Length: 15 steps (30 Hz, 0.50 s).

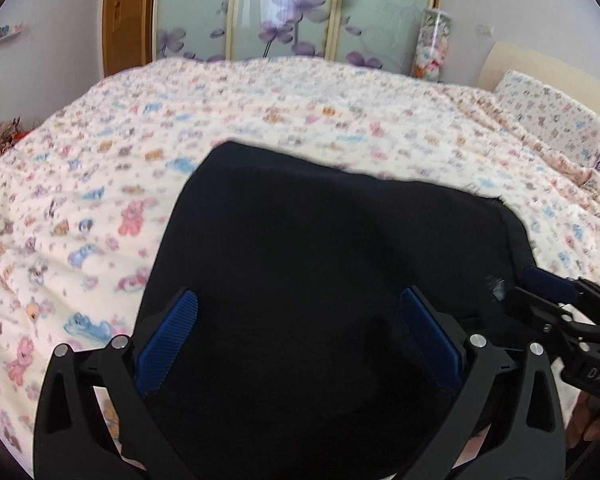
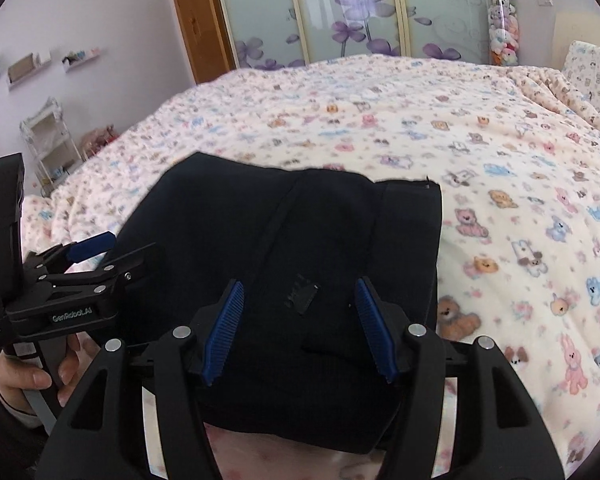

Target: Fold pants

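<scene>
Dark pants (image 2: pixel 284 264) are seen lying folded into a compact, roughly rectangular stack on the bedspread (image 2: pixel 500 152), which is cream with a cartoon-animal print.

Right gripper (image 2: pixel 300 330): jaws are held apart at a middling width, blue ribbed pads (image 2: pixel 224 332) clear of the cloth on both sides. Nothing is gripped; the pants stack is seen between and beyond the fingers, its near edge just below the pads. A small fabric label is seen on the stack, between the two pads.

Left gripper (image 1: pixel 298 340): jaws are spread wide, blue pads (image 1: pixel 168 344) well apart, nothing clamped. The pants (image 1: pixel 320 260) fill the gap between the fingers and run on ahead of the tips; whether the pads touch the cloth cannot be told.

Both tools are placed side by side at the near edge of the stack: from the left wrist view the right gripper (image 1: pixel 548 284) is seen off the right finger, at the stack's right edge; from the right wrist view the left gripper (image 2: pixel 100 252) is seen off the left finger, at the stack's left edge, with the hand (image 2: pixel 24 380) wrapped on its handle.

Beyond the fingertips, past the bed: a sliding wardrobe (image 2: pixel 360 12) with frosted panels and purple flower print, and a clear tube of plush toys (image 2: pixel 503 28) to its right.
</scene>
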### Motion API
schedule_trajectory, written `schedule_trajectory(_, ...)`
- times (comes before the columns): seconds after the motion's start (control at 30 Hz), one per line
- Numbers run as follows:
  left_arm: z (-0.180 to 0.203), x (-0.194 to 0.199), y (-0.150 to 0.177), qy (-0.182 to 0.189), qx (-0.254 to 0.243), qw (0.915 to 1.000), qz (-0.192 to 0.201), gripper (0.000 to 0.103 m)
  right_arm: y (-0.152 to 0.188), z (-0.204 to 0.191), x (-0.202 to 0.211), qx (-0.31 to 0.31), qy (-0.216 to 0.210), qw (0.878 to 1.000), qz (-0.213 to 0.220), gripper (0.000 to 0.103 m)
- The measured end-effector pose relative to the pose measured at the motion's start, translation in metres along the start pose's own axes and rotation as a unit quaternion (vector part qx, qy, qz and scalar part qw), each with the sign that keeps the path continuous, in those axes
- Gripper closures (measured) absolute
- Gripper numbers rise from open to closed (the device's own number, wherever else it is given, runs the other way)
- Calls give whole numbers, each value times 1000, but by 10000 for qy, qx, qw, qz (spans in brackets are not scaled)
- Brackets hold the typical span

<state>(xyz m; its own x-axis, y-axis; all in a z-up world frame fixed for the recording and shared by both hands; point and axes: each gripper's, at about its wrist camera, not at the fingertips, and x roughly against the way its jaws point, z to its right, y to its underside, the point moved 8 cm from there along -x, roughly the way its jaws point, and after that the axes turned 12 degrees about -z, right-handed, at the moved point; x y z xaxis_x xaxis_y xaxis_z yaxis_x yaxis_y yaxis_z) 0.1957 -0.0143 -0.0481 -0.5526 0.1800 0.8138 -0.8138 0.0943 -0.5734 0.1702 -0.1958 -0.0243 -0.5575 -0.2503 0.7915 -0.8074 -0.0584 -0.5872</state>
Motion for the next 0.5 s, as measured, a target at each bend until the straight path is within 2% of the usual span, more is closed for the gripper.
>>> schedule_trajectory(0.2,-7,-21,13,-65,-26,9996,-260,2,12,-5,-21,167,233,9993,-255,38)
schedule_trajectory(0.33,-12,-36,18,111,78,9986,-511,2,16,-9,-25,325,402,9983,-257,36)
schedule_trajectory(0.43,-14,-38,20,218,116,9987,-436,2,16,-9,-26,376,329,9985,-237,33)
schedule_trajectory(0.5,-13,-36,21,212,103,9991,-350,2,16,-15,-23,538,230,9980,-223,25)
